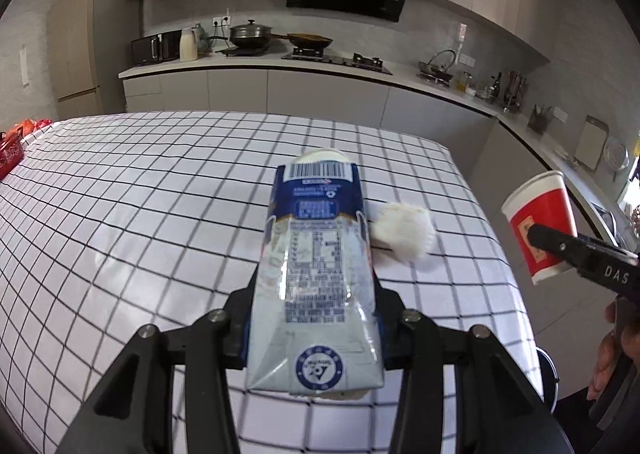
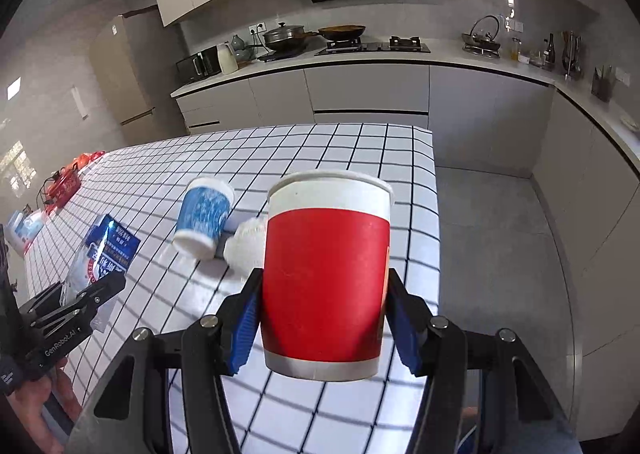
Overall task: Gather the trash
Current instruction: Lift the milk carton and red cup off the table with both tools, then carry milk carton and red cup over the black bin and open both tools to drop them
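A blue and white milk carton (image 1: 316, 262) lies lengthwise between the fingers of my left gripper (image 1: 316, 294), which is shut on it above the checked table. My right gripper (image 2: 320, 294) is shut on an upright red and white paper cup (image 2: 326, 274), its blue pads pressing on both sides. On the cloth beyond lie a blue paper cup (image 2: 204, 216) on its side and a crumpled white tissue (image 2: 246, 242) next to it. In the left wrist view the carton hides most of the blue cup; the tissue (image 1: 404, 232) and the red cup (image 1: 540, 226) show to the right.
The table with its black-and-white checked cloth (image 2: 360, 150) ends at the right, with grey floor (image 2: 492, 234) beyond. Red items (image 2: 64, 184) sit at the far left end. Kitchen counters (image 2: 360, 58) with pots run along the back. A person's hand (image 2: 32, 414) holds the left gripper.
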`<state>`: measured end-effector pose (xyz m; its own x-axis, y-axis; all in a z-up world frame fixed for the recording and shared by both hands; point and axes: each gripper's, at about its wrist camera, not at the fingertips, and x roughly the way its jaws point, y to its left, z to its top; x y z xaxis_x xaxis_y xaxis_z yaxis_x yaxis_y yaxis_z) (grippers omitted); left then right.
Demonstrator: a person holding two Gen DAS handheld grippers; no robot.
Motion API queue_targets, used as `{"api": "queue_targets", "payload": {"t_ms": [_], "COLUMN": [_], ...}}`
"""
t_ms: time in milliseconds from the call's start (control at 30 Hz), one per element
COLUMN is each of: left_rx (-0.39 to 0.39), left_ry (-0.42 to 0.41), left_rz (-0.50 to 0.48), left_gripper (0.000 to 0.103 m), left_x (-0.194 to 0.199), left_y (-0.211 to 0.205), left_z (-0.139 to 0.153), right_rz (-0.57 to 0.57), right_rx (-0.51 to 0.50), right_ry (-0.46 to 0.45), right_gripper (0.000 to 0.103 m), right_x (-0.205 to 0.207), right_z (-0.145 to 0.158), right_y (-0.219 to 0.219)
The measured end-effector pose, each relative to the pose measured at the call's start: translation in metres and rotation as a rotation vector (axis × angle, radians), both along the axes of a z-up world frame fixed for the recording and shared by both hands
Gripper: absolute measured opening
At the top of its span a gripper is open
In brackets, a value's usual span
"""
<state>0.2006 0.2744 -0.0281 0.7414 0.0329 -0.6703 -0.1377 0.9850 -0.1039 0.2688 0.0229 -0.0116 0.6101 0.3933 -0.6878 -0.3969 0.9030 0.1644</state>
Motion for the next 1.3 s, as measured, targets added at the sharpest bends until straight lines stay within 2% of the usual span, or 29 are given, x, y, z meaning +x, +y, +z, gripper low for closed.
{"api": "queue_targets", "payload": {"t_ms": [300,567,967,1300], "left_rx": [0.008,0.010,0.011,0.003], "left_ry": [-0.017,-0.036,-0.040,-0.022], "left_rz": [-0.046,-0.102,-0.215,-0.292], "left_gripper": [0.045,0.045,0.045,0.045], "left_x": [-0.036,-0.058,-0.077,-0.078], "left_y": [-0.049,-0.098,-0.178,-0.239], "left_z": [0.011,0.017,0.018,0.010], "right_rz": [0.011,-0.025,-0.101,-0.150], "right_rx": [-0.001,-0.017,-0.032,-0.053], "right_ry": [-0.010,-0.042,-0.049,-0.030], "right_gripper": [0.060,0.060,0.060,0.060], "right_x": [-0.045,-0.082,-0.120,-0.136], "right_z": [0.007,0.020,0.023,0.012], "right_y": [-0.038,-0.093,-0.176,-0.242]}}
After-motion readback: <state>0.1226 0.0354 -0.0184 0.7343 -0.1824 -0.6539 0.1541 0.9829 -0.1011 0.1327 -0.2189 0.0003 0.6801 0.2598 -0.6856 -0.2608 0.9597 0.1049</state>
